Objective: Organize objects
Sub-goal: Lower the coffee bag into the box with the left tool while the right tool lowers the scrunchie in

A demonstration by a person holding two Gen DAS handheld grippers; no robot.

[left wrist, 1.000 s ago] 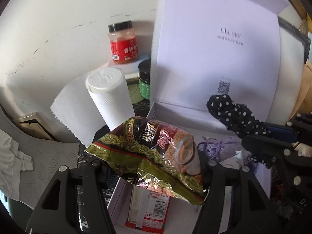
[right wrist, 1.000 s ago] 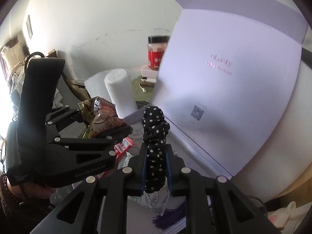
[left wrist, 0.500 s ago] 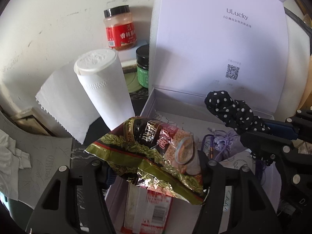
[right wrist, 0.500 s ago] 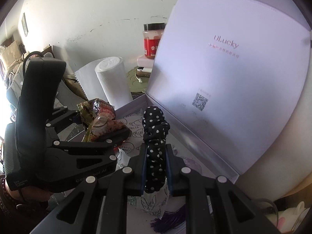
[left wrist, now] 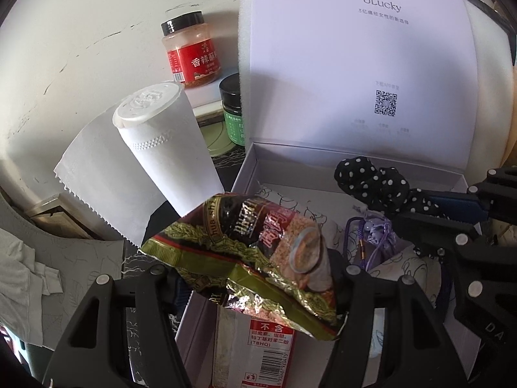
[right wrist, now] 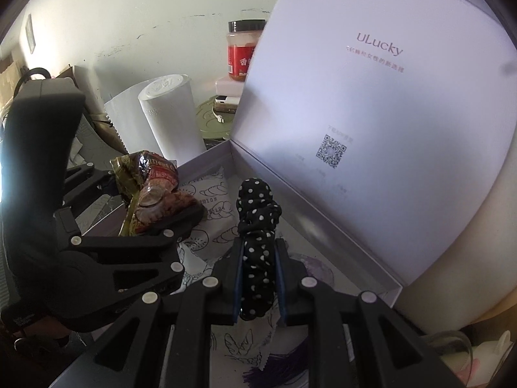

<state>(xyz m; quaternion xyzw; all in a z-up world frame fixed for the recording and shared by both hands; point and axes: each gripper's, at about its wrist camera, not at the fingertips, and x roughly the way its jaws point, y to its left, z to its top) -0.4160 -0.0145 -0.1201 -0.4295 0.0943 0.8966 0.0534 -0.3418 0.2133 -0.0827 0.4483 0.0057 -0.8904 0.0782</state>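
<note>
An open white gift box (left wrist: 255, 165) with its lid (left wrist: 355, 64) standing upright lies ahead; it also shows in the right wrist view (right wrist: 323, 213). My left gripper (left wrist: 255, 274) is shut on a crinkled green and red snack bag (left wrist: 252, 245) and holds it above the box's left part; the bag shows in the right wrist view too (right wrist: 152, 190). My right gripper (right wrist: 258, 271) is shut on a black polka-dot scrunchie (right wrist: 257, 223) above the box's middle; the scrunchie also shows in the left wrist view (left wrist: 371, 184). Inside the box lie a red-labelled packet (left wrist: 265, 349), a purple tassel (left wrist: 371, 236) and printed white pouches (right wrist: 210, 200).
A white paper towel roll (left wrist: 161, 139) stands left of the box, with a loose sheet behind it. A red-labelled jar (left wrist: 190, 55) and a green-labelled jar (left wrist: 232, 110) stand by the wall behind. A white cloth (left wrist: 22, 278) lies at far left.
Both grippers have moved forward and down toward the box with their loads; the box and its lid look larger and nearer. Both grips are unchanged.
</note>
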